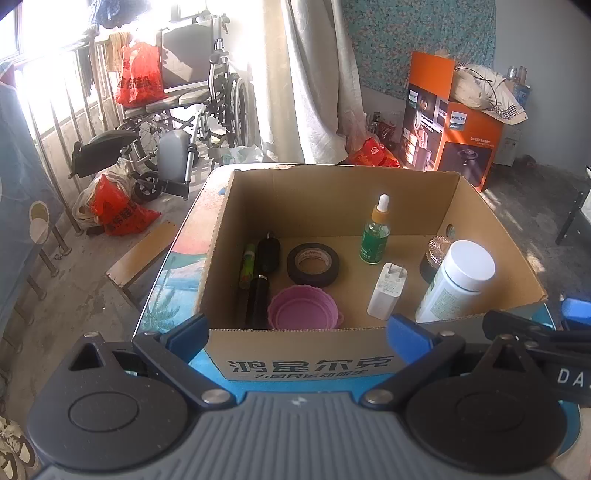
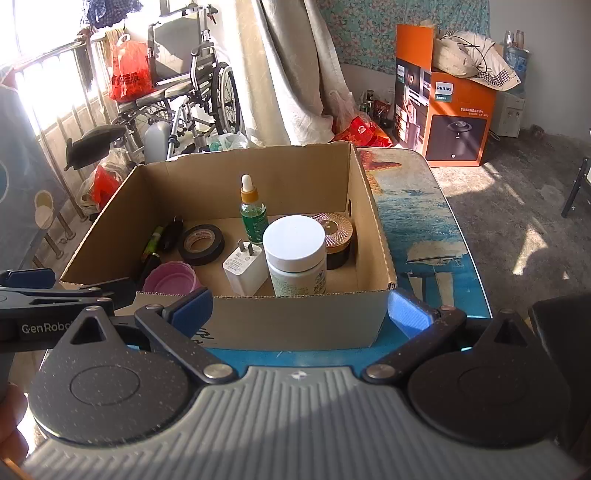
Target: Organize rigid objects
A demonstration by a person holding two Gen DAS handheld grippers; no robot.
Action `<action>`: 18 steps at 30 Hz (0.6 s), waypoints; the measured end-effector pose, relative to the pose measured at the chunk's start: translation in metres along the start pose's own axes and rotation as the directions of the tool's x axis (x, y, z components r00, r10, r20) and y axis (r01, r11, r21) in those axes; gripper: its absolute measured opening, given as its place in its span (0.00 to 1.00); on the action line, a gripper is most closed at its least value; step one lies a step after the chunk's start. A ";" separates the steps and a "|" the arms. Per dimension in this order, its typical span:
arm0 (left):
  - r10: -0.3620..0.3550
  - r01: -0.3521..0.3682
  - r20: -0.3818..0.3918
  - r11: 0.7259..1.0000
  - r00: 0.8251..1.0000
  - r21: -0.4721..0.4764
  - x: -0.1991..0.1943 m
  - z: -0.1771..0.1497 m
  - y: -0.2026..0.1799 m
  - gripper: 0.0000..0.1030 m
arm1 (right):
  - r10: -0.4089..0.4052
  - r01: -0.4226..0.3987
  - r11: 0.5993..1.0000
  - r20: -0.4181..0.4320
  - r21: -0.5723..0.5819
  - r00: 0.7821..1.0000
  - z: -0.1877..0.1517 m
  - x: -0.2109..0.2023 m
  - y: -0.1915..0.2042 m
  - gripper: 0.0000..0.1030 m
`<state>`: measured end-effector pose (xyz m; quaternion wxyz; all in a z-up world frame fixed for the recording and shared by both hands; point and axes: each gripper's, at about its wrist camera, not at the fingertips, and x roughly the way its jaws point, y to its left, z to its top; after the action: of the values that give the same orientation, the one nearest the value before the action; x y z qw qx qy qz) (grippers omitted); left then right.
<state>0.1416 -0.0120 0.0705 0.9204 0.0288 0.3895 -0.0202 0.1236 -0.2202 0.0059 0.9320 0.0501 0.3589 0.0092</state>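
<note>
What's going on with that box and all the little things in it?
A person is holding two grabbing tools, the left tool and the right tool, both open and empty, just in front of a cardboard box on a blue table. Nothing is being held right now. Inside the box sit a white-lidded jar, a green dropper bottle, a white charger plug, black tape and a pink cup.

Blown-out window (image 1: pixel 48 33) glare upper left, fisheye-warped edges.

Left claw (image 1: pixel 297 334) and right claw (image 2: pixel 301 308) hover side by side, both spread wide, empty.
</note>
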 end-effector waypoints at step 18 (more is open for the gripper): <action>0.021 -0.021 -0.002 1.000 1.000 -0.005 -0.001 -0.004 0.003 1.00 | 0.005 -0.005 1.000 -0.015 -0.015 1.000 -0.001 0.002 0.007 0.99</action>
<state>0.1379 -0.0083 0.0689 0.9202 0.0305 0.3901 -0.0093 0.1248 -0.2132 0.0045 0.9296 0.0442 0.3656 0.0146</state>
